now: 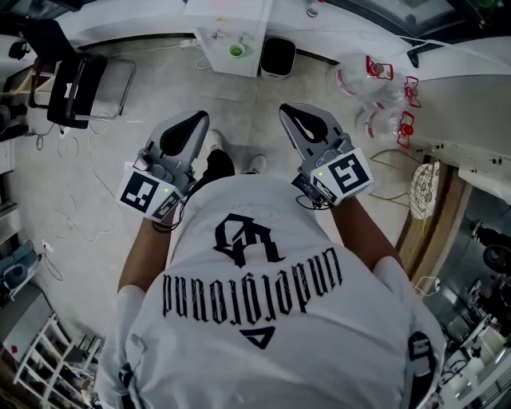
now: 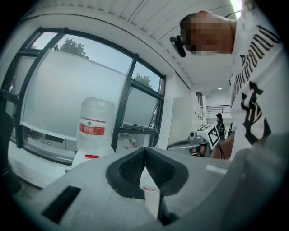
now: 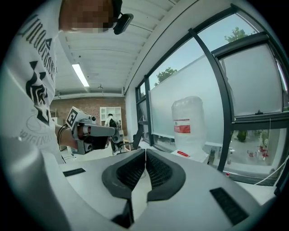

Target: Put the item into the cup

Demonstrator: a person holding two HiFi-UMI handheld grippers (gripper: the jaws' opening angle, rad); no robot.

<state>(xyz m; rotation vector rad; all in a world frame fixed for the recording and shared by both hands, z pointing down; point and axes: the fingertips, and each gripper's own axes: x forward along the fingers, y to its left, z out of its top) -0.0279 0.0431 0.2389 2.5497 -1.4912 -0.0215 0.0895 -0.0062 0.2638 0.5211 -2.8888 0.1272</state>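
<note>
Left gripper (image 2: pixel 144 152) and right gripper (image 3: pixel 145 152) both have jaws together, nothing between them. Jug (image 3: pixel 187 124) sits ahead, between their lines. No item or cup in any view, so can't judge weight, stiffness or grip point yet

A small round vessel, likely the cup (image 1: pixel 236 50), stands upright on the white counter (image 1: pixel 239 16) at the top middle of the head view. It is seen from above and its inside shows green. A few tiny pale things (image 1: pixel 216 34) lie near it. Which of them is the item cannot be told at this size.
</note>
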